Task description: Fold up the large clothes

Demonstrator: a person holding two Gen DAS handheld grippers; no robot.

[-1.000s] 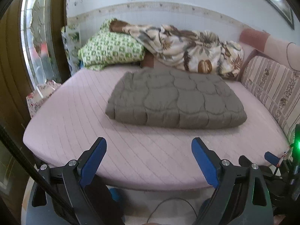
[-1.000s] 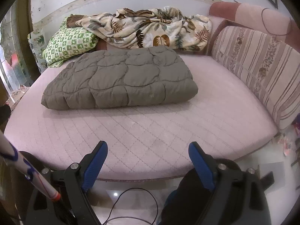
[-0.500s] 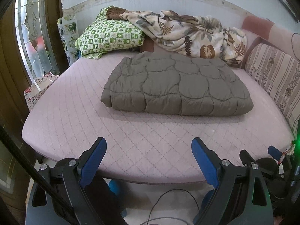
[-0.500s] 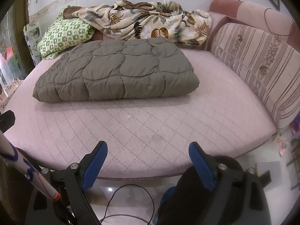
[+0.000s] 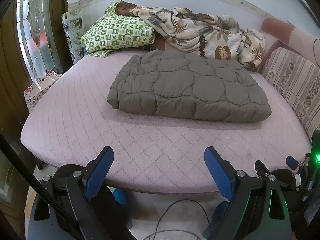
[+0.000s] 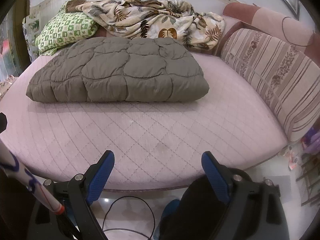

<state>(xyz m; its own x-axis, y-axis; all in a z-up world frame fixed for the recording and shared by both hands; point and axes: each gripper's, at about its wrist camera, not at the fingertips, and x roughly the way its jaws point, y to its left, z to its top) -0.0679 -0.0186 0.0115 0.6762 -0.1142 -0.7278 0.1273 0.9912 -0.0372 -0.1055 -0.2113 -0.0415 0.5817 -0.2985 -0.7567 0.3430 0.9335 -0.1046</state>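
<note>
A grey-brown quilted padded garment (image 5: pixel 190 88) (image 6: pixel 120 74) lies folded into a thick rectangle on the pink quilted bed (image 5: pixel 140 140) (image 6: pixel 160 132). My left gripper (image 5: pixel 159 153) hangs open over the bed's near edge, well short of the garment, nothing between its blue pads. My right gripper (image 6: pixel 158 156) is likewise open and empty above the near edge, the garment lying farther back and to its left.
A leaf-print blanket (image 5: pixel 200 34) (image 6: pixel 156 22) and a green checked pillow (image 5: pixel 118 34) (image 6: pixel 66 30) are piled at the back wall. A striped cushion (image 5: pixel 292 80) (image 6: pixel 276 76) lines the right side. A gift bag (image 5: pixel 38 92) stands at the left; a black cable (image 6: pixel 128 214) lies on the floor.
Both views have tipped downward a little: the garment and bed sit higher in the frame, and more floor and cable show below the bed's edge. Both grippers stay open.
</note>
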